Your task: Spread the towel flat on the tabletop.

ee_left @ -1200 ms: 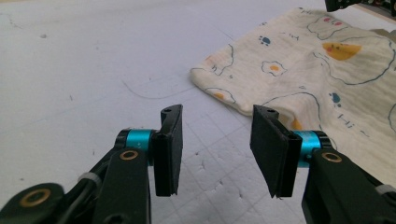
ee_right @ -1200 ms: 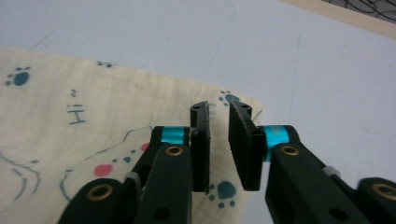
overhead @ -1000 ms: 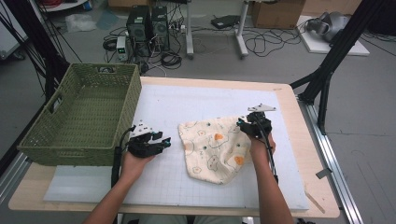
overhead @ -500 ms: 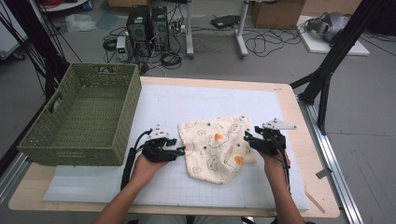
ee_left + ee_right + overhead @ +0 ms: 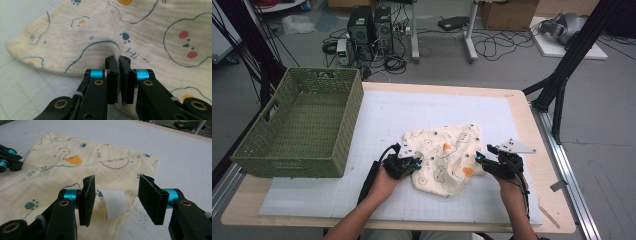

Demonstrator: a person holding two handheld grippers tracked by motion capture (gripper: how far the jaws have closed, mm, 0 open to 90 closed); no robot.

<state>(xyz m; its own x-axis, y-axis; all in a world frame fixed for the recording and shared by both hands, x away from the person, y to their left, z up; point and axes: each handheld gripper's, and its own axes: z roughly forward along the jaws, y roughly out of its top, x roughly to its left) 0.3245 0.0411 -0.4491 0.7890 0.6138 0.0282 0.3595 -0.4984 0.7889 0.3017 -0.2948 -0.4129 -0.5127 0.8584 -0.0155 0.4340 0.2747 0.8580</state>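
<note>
The cream printed cloth [image 5: 444,157] lies at lower centre of the high view on the white mat [image 5: 382,120]; "Hi ~" is printed on it. The left gripper [image 5: 117,62] is clenched on a fold of cloth. The right gripper [image 5: 115,195] is released, straddling a white tag [image 5: 115,203]. The green basket [image 5: 277,150] at left holds nothing.

Cloth [image 5: 150,32] cut off at 12 and 3 o'clock edges in left gripper view; fold pinched between jaws hidden.
</note>
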